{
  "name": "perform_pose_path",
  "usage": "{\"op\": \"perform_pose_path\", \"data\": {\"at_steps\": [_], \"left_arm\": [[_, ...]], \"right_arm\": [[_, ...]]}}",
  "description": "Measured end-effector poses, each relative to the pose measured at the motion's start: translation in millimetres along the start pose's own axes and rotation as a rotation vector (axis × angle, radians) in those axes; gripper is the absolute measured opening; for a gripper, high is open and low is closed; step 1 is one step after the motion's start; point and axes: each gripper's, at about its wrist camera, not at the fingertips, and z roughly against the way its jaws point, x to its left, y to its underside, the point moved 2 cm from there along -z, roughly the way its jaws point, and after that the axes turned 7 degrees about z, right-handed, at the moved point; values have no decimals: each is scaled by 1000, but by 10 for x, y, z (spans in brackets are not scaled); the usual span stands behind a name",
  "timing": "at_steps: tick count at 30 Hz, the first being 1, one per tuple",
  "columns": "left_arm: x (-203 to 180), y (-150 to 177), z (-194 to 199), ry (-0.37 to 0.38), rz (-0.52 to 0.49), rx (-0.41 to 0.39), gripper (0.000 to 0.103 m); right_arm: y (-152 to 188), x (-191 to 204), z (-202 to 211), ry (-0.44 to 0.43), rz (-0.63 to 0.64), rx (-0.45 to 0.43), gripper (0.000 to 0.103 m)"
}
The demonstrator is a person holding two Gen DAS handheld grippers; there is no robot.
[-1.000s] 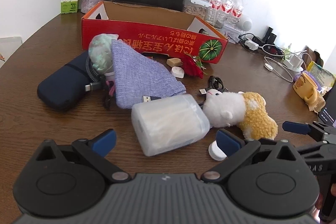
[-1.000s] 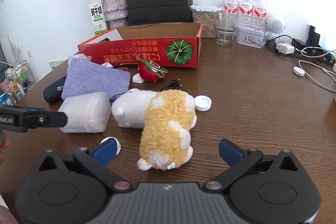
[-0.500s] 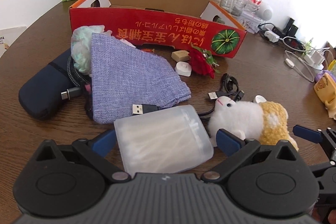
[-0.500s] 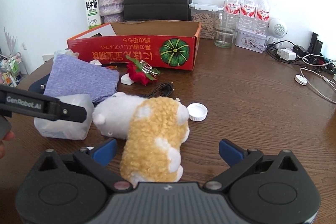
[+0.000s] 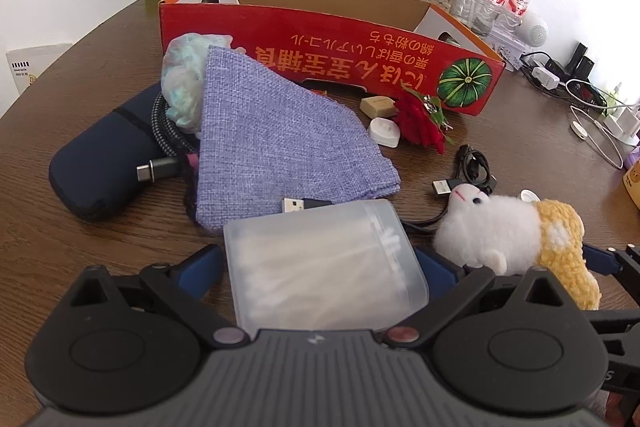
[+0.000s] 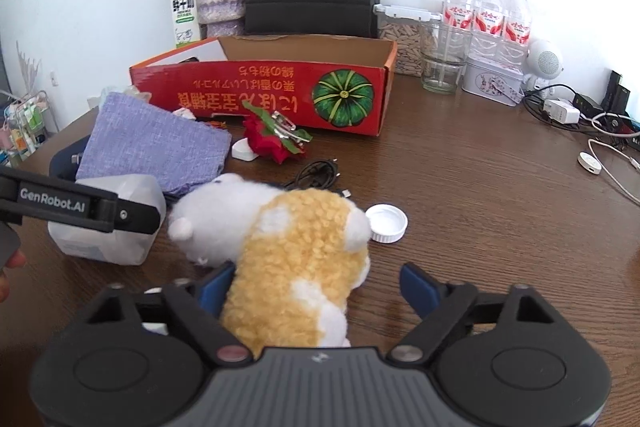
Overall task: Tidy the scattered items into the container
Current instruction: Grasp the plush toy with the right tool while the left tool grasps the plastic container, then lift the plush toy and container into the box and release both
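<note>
A red cardboard box [image 5: 320, 43] stands open at the back of the brown table. A translucent plastic box of cotton swabs [image 5: 320, 263] lies between the fingers of my left gripper [image 5: 316, 267]. The jaws are open and flank its sides closely. A white and yellow plush toy [image 6: 296, 251] lies between the fingers of my right gripper [image 6: 316, 287]. Its jaws are closing: the left pad touches the fur and the right pad stands apart from it. The plush [image 5: 492, 231] lies just right of the swab box.
Loose on the table lie a purple cloth pouch [image 5: 276, 143], a dark blue case [image 5: 100, 163], a red flower [image 5: 420, 123], a black cable [image 5: 474, 167] and a white cap [image 6: 386, 223]. Bottles [image 6: 486, 15], a glass [image 6: 440, 71] and chargers stand at the back right.
Both grippers have come forward and down. The swab box now sits deep between my left fingers. The plush now sits between my right fingers, which have narrowed.
</note>
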Motion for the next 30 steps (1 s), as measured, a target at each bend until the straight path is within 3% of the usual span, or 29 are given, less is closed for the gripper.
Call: {"op": "perform_pose_path", "data": {"at_steps": [3,9,13,30], "left_arm": [[3,19,15,9,-11,-12,100],[26,56,39,24,-14,-35,96],[42,94,110,33,-32,-70,88],[211,77,515,139,-16,-181,84]], "right_arm": [[10,70,-7,-9,34,-2,66],[19,106,7,1,48,-17,58],[34,116,37,-2,46,-30,52],[-154,273,301,-8,56,-126,52]]}}
